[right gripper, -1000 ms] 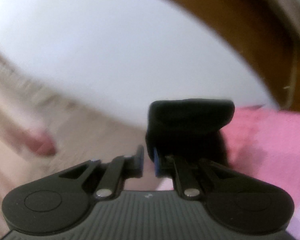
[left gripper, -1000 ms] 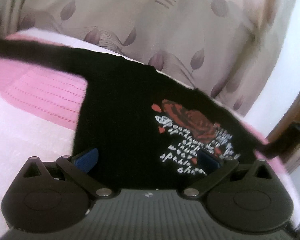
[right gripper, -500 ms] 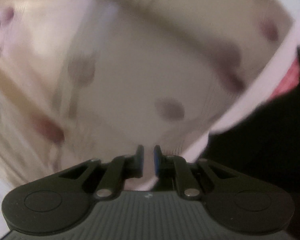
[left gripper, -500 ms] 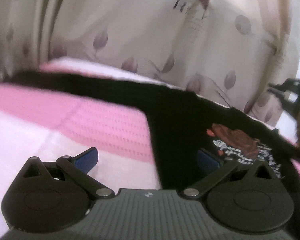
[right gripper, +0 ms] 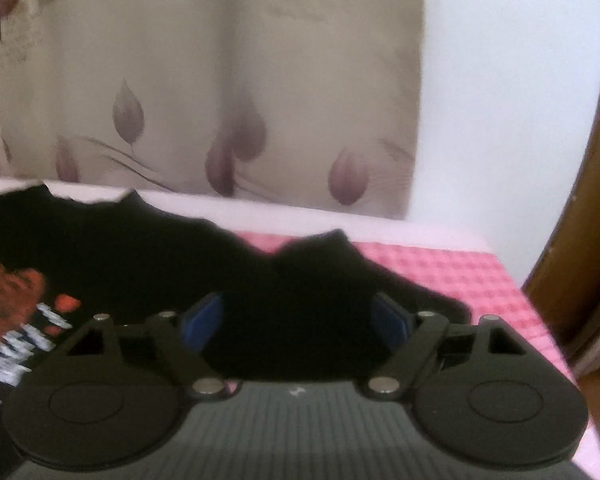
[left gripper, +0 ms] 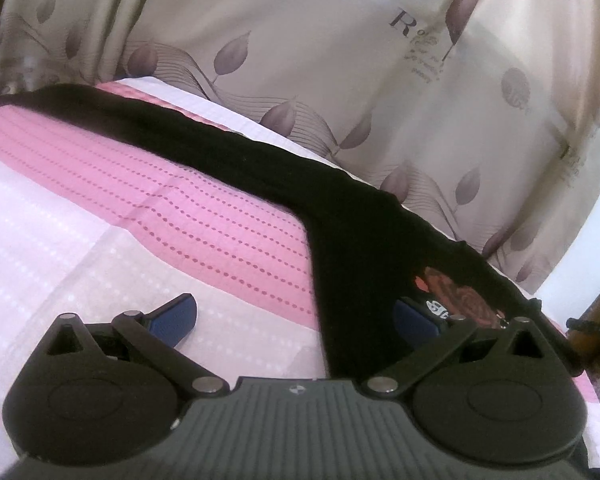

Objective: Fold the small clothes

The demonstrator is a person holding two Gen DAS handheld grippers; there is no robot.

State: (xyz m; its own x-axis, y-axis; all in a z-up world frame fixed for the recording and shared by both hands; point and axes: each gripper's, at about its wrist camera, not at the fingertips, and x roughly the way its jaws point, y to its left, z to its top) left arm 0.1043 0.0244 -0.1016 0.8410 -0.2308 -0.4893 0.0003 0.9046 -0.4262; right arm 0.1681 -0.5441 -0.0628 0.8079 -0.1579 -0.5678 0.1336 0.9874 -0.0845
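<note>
Right claw (right gripper: 298,322) is opening over the black top's (left gripper: 356,264) rumpled sleeve (right gripper: 320,264); left claw (left gripper: 294,320) gapes empty; that bunched sleeve could fold crooked.

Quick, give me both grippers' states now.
Left gripper: open, holding nothing.
Right gripper: jaws opening, black shirt between them, not gripped.

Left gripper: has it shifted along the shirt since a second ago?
Yes. The left gripper slid leftward; the black shirt's rose print now sits behind its right finger.
</note>
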